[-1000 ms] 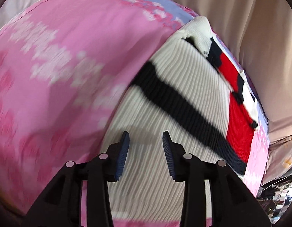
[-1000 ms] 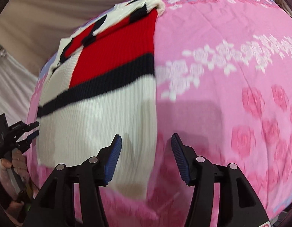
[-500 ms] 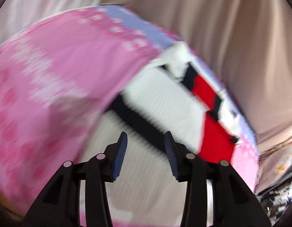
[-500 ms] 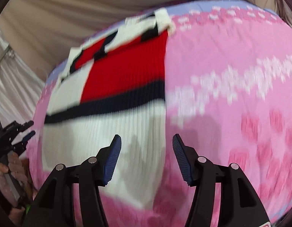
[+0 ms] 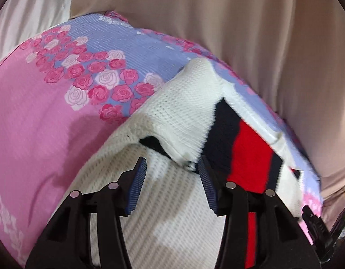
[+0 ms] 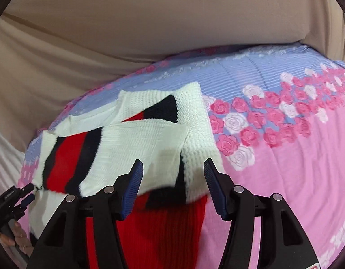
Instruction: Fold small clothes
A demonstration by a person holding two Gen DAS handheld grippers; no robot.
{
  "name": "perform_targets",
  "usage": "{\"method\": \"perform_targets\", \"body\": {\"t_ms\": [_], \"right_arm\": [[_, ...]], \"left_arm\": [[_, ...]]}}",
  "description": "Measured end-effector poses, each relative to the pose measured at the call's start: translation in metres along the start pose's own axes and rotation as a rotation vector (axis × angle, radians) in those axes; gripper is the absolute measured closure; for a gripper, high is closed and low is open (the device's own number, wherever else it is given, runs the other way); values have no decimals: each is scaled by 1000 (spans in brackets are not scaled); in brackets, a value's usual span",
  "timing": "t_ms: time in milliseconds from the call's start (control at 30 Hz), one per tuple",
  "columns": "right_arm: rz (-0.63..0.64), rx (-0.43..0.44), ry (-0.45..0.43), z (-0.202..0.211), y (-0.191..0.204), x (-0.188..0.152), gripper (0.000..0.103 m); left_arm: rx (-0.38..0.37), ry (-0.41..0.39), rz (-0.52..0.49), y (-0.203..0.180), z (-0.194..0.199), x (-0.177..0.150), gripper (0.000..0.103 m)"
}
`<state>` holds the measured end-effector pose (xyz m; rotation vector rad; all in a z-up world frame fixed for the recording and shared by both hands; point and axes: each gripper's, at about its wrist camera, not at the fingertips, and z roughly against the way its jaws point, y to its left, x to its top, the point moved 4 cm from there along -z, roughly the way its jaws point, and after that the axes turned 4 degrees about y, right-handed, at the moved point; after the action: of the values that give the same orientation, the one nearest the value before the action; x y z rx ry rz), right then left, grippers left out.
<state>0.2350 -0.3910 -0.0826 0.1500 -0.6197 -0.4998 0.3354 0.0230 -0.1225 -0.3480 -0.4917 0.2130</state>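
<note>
Sweater [image 5: 179,112]: knitted, ribbed, cream-white with black and red bands; one item, lying on the bed, partly folded over itself. In the right wrist view a white panel [image 6: 136,143] lies doubled across the red and black section.

Bed cover [image 5: 38,116]: pink with a lilac band printed in pink and white roses; the sweater rests near its far edge.

Backdrop [image 6: 150,22]: beige draped cloth behind the bed.

Left tongs [image 5: 172,177]: poised over the sweater's white ribbed part, jaws apart, having just been opening. A folded white edge lies between the blue pads [image 5: 136,186] but is not pressed by them.

Right tongs [image 6: 172,179]: over the folded edge where white meets red, jaws having just been closing. Knit lies in the gap, yet the pads [image 6: 213,186] stand clear of it; nothing gripped.

Person's hand [image 6: 13,235]: lower left of the right wrist view, holding the handle of the left tongs.
</note>
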Motion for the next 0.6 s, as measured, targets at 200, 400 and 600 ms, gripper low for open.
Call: {"method": "perform_targets", "body": {"t_ms": [200,400,600], "right_arm": [[71,97,-136,38,24,28,96],[8,6,19,-9,-15,12,88],[-156,229,8,39,-8,-39,74]], "left_arm": [[23,-2,15,11,-11,7,56],[36,-6,-17,8,-17,12,55],[-55,-8,9,12,0,7,55]]}}
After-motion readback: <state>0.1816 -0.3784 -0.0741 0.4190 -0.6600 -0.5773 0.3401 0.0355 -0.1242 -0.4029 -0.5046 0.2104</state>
